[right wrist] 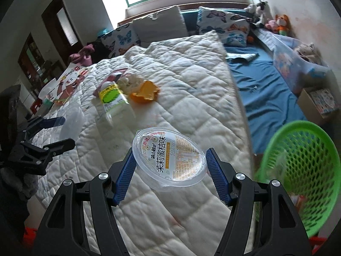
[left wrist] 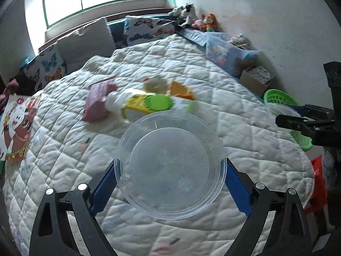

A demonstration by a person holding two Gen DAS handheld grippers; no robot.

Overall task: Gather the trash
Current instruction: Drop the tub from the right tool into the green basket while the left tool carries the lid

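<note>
My left gripper (left wrist: 170,164) is shut on a clear round plastic bowl (left wrist: 170,170), its blue pads (left wrist: 104,189) pressing both sides of the rim above the white quilt. My right gripper (right wrist: 169,152) is shut on a clear oval tub (right wrist: 170,160) with a printed label, held over the quilt's edge. A green mesh basket (right wrist: 298,166) stands low to its right. Farther up the bed lie a bottle with a yellow-green label (right wrist: 110,98), an orange shell (right wrist: 146,91), crumpled tissue (right wrist: 130,81) and a pink packet (left wrist: 98,100). The right wrist view also shows the left gripper (right wrist: 68,131) at the left.
The white quilt (right wrist: 181,64) covers most of the bed; a bare blue sheet (right wrist: 266,89) lies to its right. Butterfly pillows (right wrist: 223,25), plush toys (right wrist: 279,23), a clear storage box (right wrist: 298,72) and a cardboard box (right wrist: 319,104) line the wall. A cartoon-printed bag (left wrist: 17,125) lies at the left.
</note>
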